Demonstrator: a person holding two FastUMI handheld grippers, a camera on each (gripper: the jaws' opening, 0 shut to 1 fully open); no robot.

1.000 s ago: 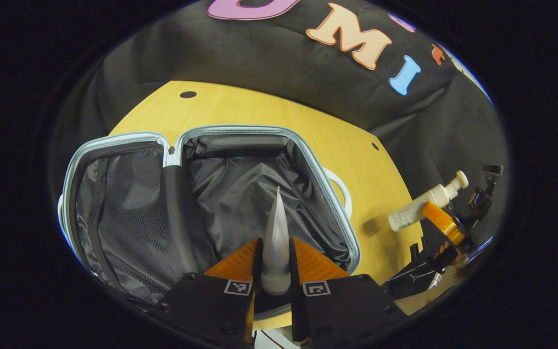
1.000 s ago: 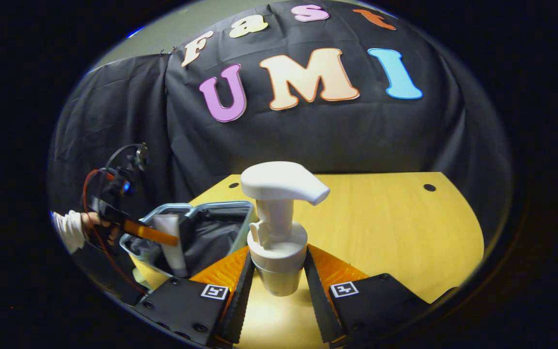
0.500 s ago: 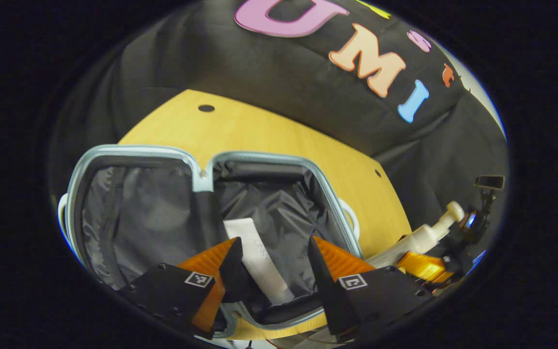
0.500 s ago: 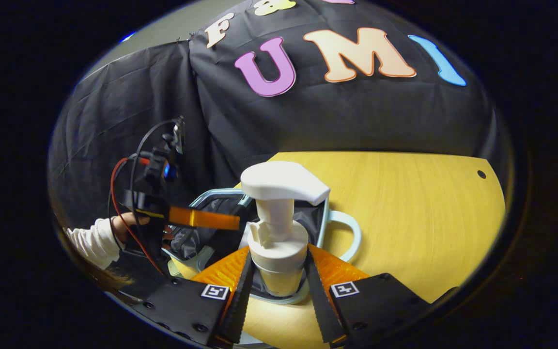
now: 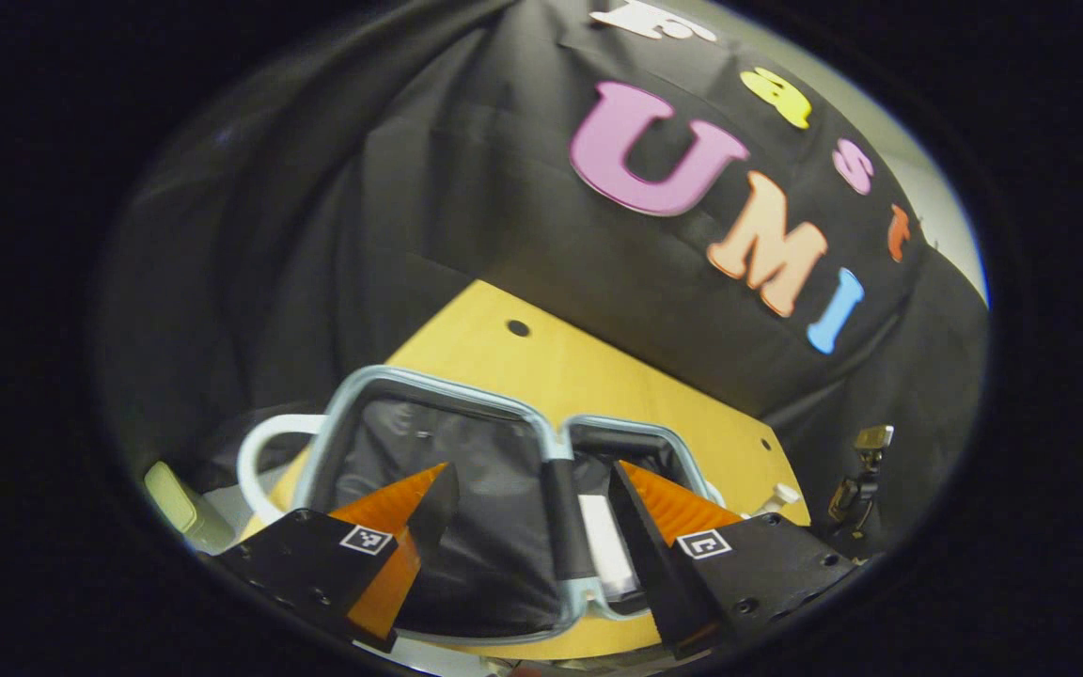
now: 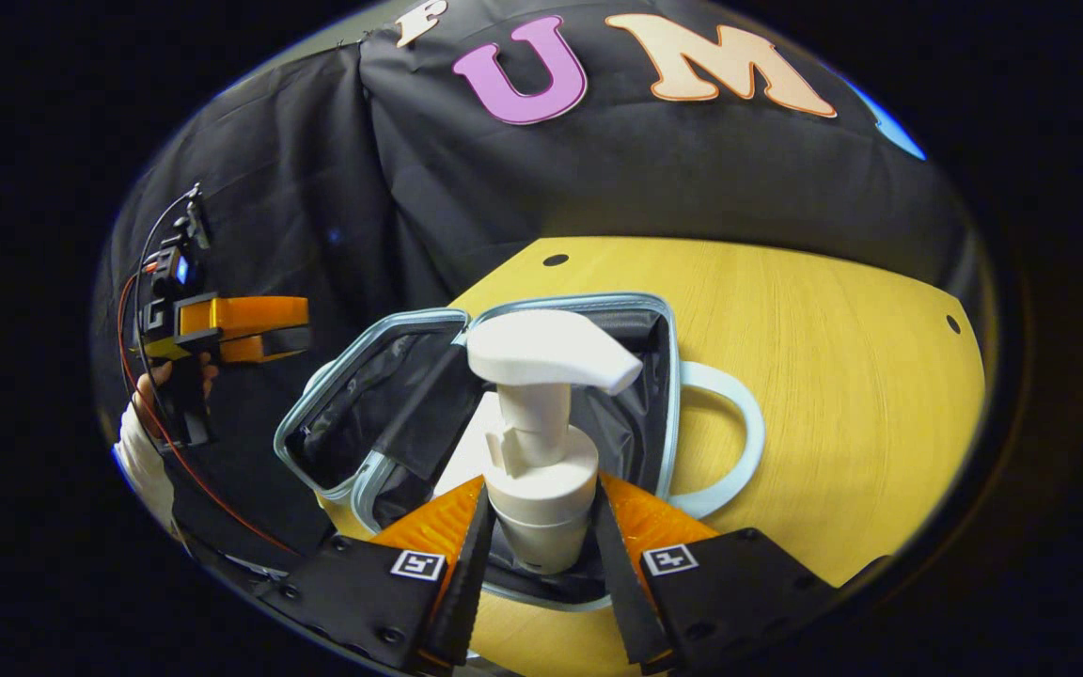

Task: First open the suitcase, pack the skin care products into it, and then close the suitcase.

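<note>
The suitcase (image 6: 665, 376) lies open on the wooden table (image 6: 833, 376), light blue rim up and black lining showing. A white tube (image 6: 464, 449) rests inside it, and it lies in the right-hand half (image 5: 604, 550) in the left gripper view. My right gripper (image 6: 541, 484) is shut on a white pump bottle (image 6: 541, 442), held upright over the suitcase's near edge. My left gripper (image 5: 530, 470) hangs open and bare above the suitcase (image 5: 429, 385). In the right gripper view the left gripper (image 6: 302, 324) is off to the left of the case, held by a hand (image 6: 170, 376).
A white carry handle (image 6: 739, 442) sticks out of the suitcase toward bare table. Another white handle (image 5: 259, 451) shows at its other end, with a pale object (image 5: 175, 498) beside it. The table (image 5: 579, 367) ends at the black cloth wall.
The left gripper let go of the white tube into the suitcase, opened, and drew back up and away. The right gripper carried the pump bottle from the bare table to over the suitcase.
</note>
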